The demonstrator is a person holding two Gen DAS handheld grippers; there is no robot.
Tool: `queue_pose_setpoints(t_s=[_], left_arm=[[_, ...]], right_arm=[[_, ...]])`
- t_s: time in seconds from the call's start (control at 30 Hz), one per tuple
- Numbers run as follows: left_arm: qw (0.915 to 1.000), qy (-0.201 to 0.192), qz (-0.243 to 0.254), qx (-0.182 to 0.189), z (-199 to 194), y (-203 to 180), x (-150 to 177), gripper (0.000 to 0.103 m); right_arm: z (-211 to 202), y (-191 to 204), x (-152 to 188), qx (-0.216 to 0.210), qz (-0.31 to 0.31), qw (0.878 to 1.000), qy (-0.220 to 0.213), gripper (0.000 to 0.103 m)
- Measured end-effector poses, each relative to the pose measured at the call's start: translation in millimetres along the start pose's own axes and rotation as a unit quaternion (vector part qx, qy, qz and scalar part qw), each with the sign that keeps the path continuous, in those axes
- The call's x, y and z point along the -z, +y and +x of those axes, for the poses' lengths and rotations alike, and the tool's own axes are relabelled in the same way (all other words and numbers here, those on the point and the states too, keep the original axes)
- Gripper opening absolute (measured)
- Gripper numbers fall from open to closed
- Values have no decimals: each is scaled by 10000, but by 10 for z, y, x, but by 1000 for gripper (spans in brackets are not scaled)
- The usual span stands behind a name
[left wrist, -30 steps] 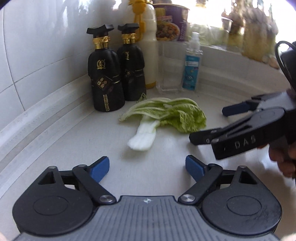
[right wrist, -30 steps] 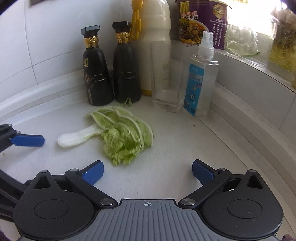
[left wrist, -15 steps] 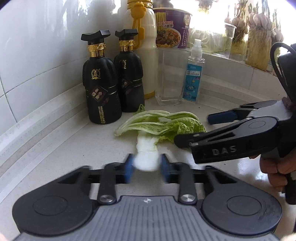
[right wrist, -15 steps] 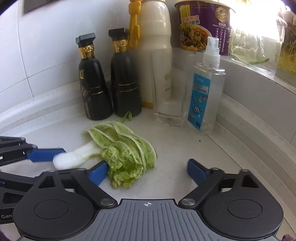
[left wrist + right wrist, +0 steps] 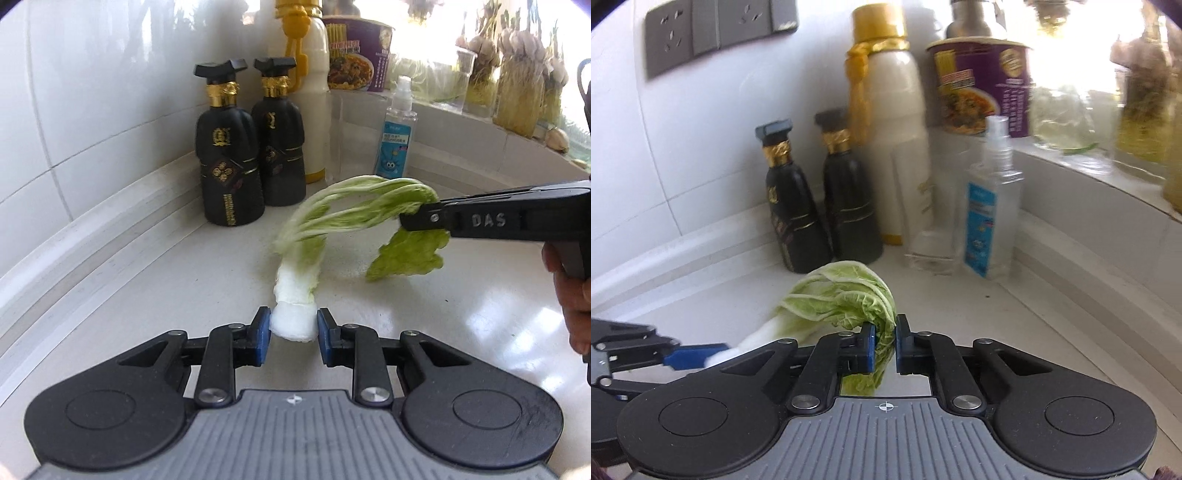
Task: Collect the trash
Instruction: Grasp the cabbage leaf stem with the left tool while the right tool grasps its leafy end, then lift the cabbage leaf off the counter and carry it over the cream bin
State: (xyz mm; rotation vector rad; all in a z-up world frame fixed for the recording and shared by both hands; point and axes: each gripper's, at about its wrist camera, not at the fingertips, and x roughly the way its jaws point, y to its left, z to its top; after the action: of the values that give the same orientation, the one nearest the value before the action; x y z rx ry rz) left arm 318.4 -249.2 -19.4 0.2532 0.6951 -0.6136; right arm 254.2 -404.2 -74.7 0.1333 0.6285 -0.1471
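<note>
Left wrist view: my left gripper (image 5: pixel 292 334) pinches the cabbage leaf (image 5: pixel 332 221) by its white stalk; my right gripper (image 5: pixel 885 343) clamps its green end.

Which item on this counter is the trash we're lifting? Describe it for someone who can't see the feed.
On the white kitchen counter, before two black gold-necked bottles in the tiled corner, is a limp cabbage leaf. The left gripper pinches its white stalk, the right gripper its crinkled green end; it's the only non-container here.
</note>
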Motion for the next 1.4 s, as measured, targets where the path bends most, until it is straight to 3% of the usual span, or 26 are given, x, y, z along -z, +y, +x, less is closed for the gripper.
queue_pose_setpoints(t_s=[0.43,0.7,1.1,1.4], left_arm=[[9996,24,-178,214,-543,155,255,24],[9992,35,-185,348,-913,235,503,24],[9981,44,-350,514,-1484,356,851,24],[9967,-54,-591,558,-1971,581,1188,24]], right_arm=[[-501,180,172,-50,94,9999,-113,8],[-710,404,326,-227,196,9995,91,8],[-1030,894,617,-590,276,9962,573,8],[-1305,1495,799,-1070,-144,9917,696,8]])
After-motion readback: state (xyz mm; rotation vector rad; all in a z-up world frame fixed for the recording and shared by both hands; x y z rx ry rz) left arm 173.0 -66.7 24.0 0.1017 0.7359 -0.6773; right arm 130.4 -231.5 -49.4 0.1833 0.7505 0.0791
